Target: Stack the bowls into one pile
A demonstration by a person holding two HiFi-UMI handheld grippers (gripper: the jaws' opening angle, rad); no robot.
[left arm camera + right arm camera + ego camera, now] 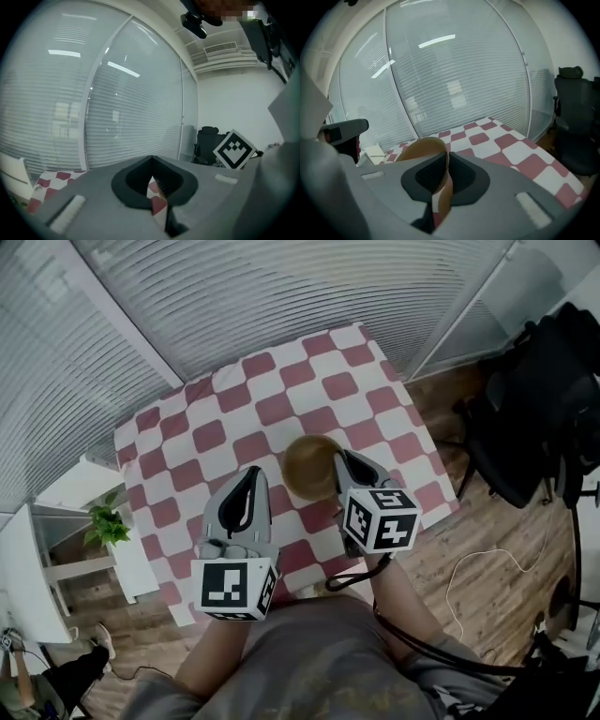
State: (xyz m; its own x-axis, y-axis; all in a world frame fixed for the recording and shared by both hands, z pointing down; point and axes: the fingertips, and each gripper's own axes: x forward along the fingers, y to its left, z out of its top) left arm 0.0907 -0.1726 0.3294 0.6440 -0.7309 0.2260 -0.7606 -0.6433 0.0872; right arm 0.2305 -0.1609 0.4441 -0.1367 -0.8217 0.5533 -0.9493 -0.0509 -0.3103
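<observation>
Head view: a brown bowl (pixel 307 465) shows at frame centre over the checkered surface (pixel 187 418). The right gripper (pixel 343 468) meets the bowl's right rim. The left gripper (pixel 249 482) is just left of the bowl, apart from it.

Left gripper view: fingers (pixel 133 180) together, nothing between them; only a sliver of checkered cloth shows at the tips.

Right gripper view: fingers (pixel 426 176) clamped on the bowl's rim, at lower centre.

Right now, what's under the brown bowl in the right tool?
Only the checked tablecloth shows around the bowl, whose rim the right tool pinches. The spot directly beneath is covered by the bowl, so another bowl there cannot be ruled out.
</observation>
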